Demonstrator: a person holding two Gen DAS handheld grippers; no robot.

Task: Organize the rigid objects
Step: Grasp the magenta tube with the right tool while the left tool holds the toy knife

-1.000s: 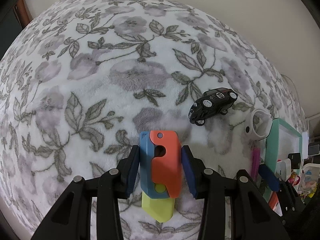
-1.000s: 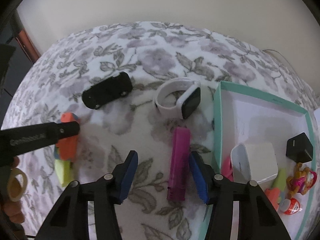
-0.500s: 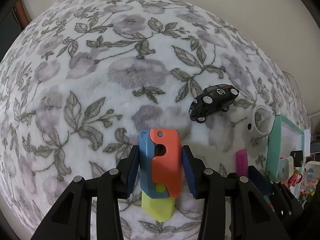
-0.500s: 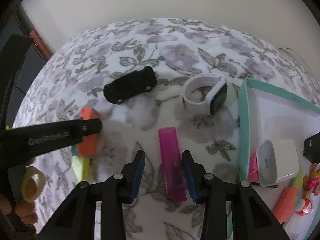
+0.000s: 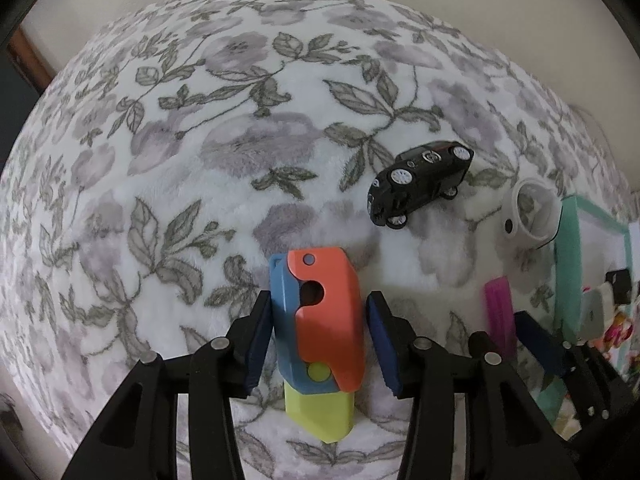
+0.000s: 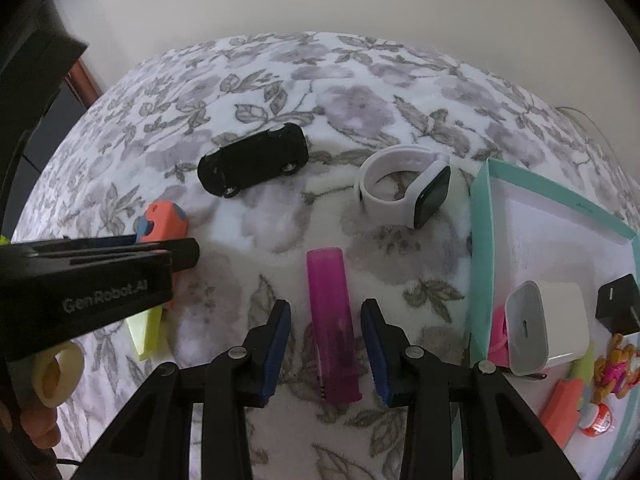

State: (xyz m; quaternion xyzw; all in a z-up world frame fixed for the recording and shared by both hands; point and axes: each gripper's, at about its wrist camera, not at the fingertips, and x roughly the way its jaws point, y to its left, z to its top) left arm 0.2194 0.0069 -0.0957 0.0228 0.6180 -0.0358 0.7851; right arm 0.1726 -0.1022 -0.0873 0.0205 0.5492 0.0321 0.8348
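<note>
An orange, blue and yellow plastic toy knife (image 5: 320, 328) lies on the floral blanket between the jaws of my left gripper (image 5: 318, 340). The jaws straddle it with small gaps on both sides. A magenta bar (image 6: 332, 324) lies between the open jaws of my right gripper (image 6: 326, 344), not touched. The toy knife also shows in the right wrist view (image 6: 160, 220), partly behind the left gripper (image 6: 100, 276). The magenta bar shows in the left wrist view (image 5: 500, 316).
A black toy car (image 6: 254, 158) and a white smartwatch (image 6: 404, 188) lie farther back on the blanket. A teal-rimmed box (image 6: 480, 248) at the right holds a white charger (image 6: 548, 328), a black adapter (image 6: 618, 302) and small toys. A wall rises behind.
My right gripper has moved left and forward over the magenta bar, and its jaws have narrowed around it. My left gripper has stayed around the toy knife, its jaws slightly wider.
</note>
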